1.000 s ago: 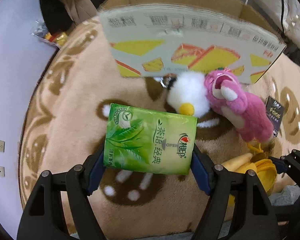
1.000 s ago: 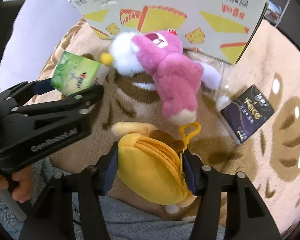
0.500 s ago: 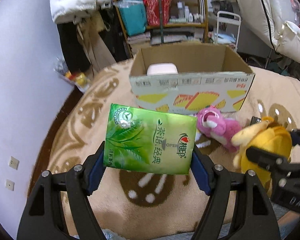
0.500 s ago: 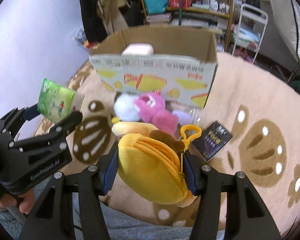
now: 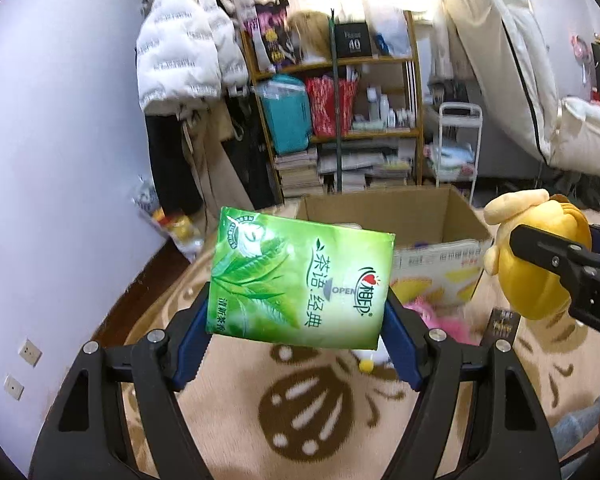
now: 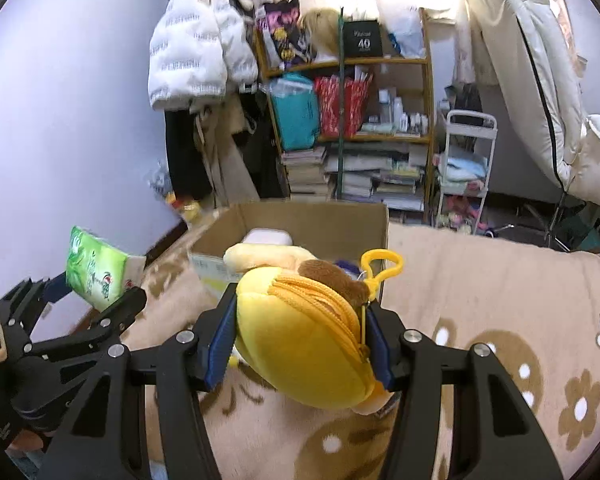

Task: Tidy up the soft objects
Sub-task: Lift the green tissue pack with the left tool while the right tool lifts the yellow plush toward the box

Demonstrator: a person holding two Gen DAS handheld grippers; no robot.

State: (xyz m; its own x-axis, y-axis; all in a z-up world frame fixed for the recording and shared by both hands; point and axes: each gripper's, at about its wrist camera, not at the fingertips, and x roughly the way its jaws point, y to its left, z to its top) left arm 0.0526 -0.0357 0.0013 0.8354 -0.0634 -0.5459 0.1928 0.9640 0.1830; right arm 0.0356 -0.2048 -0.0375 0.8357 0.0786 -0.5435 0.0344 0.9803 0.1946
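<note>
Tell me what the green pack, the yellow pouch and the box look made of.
Green pack: glossy plastic film, judging by glare and wrinkles. Yellow pouch: plush fabric, fuzzy matte, with a zipper and plastic-looking clip. Box: brown corrugated cardboard, matte, printed outside.

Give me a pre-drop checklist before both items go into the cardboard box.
1. Left gripper clamped on the green tissue pack, pads on both side edges: ok.
2. Right gripper clamped on the yellow plush pouch: ok.
3. Cardboard box top open: ok.
4. Free room inside the box beside the white item: cannot tell, the pouch hides much of the interior.
5. Grippers apart, not colliding: ok.
6. Pouch's yellow clip hanging clear of the fingers: ok.
</note>
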